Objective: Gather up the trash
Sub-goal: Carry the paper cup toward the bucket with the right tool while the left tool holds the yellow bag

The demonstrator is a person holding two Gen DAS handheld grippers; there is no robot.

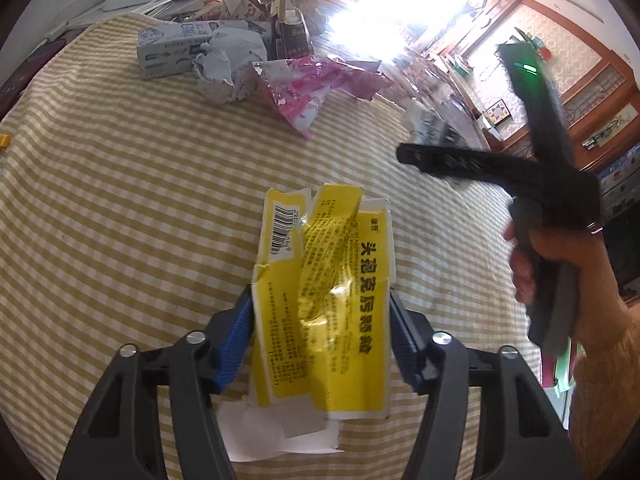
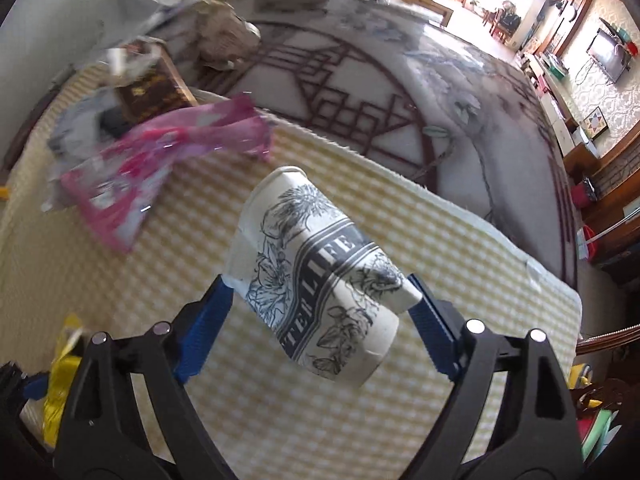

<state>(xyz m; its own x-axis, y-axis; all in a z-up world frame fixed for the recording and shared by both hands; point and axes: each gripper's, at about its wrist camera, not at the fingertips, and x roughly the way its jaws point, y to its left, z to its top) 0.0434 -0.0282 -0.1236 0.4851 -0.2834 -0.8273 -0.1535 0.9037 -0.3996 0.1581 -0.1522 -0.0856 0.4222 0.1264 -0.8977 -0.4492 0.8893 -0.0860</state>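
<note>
My left gripper is shut on a flattened yellow and white medicine box, held above the checked cloth. My right gripper is shut on a white paper cup with black flower print, lying sideways between the blue pads, lifted over the cloth. The right gripper also shows in the left wrist view, held by a hand, its jaws blurred. A pink torn wrapper lies at the far side of the cloth and shows in the right wrist view too. The yellow box edge shows at lower left.
A crumpled white paper, a white and blue carton and a dark brown box lie at the cloth's far edge. The brown box sits by a marble table top. The cloth's edge runs on the right.
</note>
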